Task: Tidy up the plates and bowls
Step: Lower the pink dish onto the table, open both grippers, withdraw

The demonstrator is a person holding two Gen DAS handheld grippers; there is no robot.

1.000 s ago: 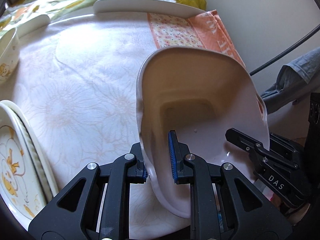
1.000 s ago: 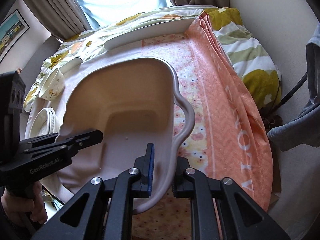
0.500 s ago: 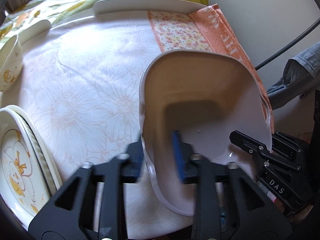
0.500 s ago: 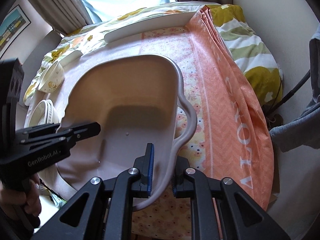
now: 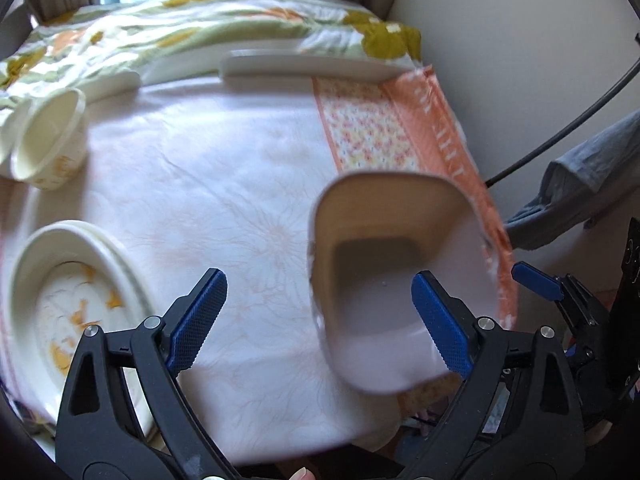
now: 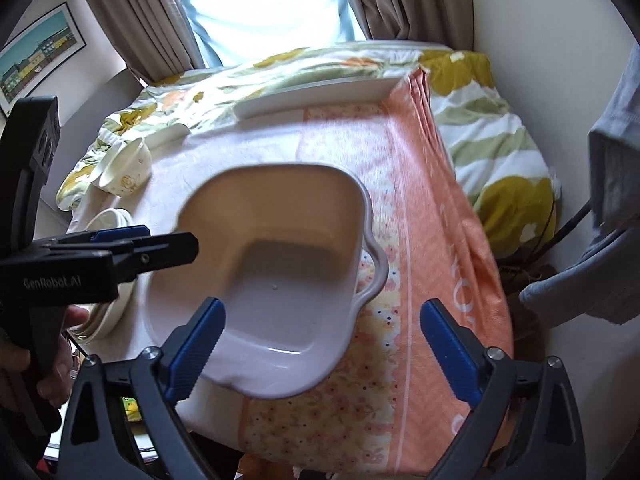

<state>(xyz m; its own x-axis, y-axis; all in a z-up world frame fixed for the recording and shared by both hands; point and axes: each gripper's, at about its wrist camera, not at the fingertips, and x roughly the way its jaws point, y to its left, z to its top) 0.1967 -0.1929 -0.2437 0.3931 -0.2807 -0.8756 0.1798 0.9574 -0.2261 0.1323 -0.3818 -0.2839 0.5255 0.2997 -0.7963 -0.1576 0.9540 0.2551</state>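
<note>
A large white square basin-like bowl [image 6: 276, 276] with wavy handles rests on the cloth-covered table near its front right; it also shows in the left wrist view [image 5: 400, 264]. My left gripper [image 5: 320, 320] is open, its right finger over the bowl's near edge. My right gripper [image 6: 322, 348] is open, jaws spread wide just behind the bowl's near rim. A stack of duck-patterned plates [image 5: 68, 300] lies at the front left. A small patterned bowl [image 5: 48, 148] lies tilted at the far left, also in the right wrist view [image 6: 126, 168].
A long white platter [image 5: 308, 70] lies at the table's far edge, with a smaller white dish [image 5: 112, 82] left of it. An orange patterned cloth [image 6: 436, 240] covers the table's right side. A floral quilt [image 6: 500, 152], wall and dark cable [image 5: 560, 132] are beyond.
Both grippers have opened and let go of the big bowl's rims, then drawn back. The bowl has dropped from tilted in the air to resting on the table.
</note>
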